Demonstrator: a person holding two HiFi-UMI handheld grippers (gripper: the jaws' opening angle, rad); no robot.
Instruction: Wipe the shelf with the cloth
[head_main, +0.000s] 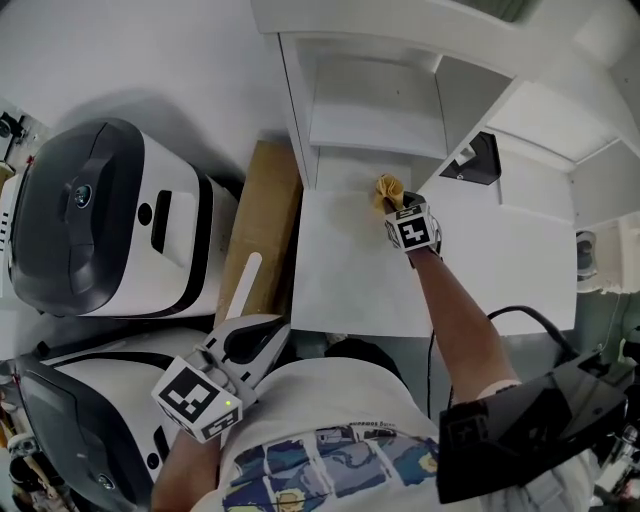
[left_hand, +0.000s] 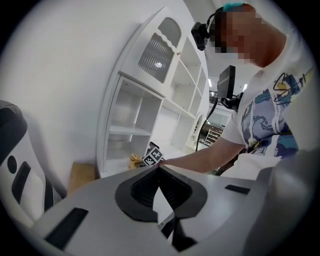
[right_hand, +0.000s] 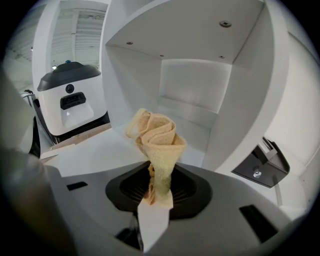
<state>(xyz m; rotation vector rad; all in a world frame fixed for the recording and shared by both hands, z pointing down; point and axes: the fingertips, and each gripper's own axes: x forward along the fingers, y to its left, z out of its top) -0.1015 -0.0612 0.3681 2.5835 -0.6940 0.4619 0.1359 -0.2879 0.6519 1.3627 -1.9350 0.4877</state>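
A crumpled yellow cloth (right_hand: 157, 145) sticks up out of my right gripper (right_hand: 156, 192), whose jaws are shut on it. In the head view the cloth (head_main: 388, 190) sits at the front edge of the white shelf unit's lower compartment (head_main: 345, 175), just ahead of my right gripper (head_main: 405, 215). The shelf unit (right_hand: 185, 107) fills the right gripper view, its open compartment straight ahead. My left gripper (head_main: 250, 345) hangs low by my body, far from the shelf, jaws closed with nothing between them. In the left gripper view the cloth (left_hand: 135, 160) shows small and distant.
A white counter surface (head_main: 350, 260) stretches before the shelf. A black box (head_main: 480, 160) with a latch stands to the right. Two white-and-grey machines (head_main: 100, 220) sit at the left, with a cardboard piece (head_main: 262, 215) between them and the shelf unit.
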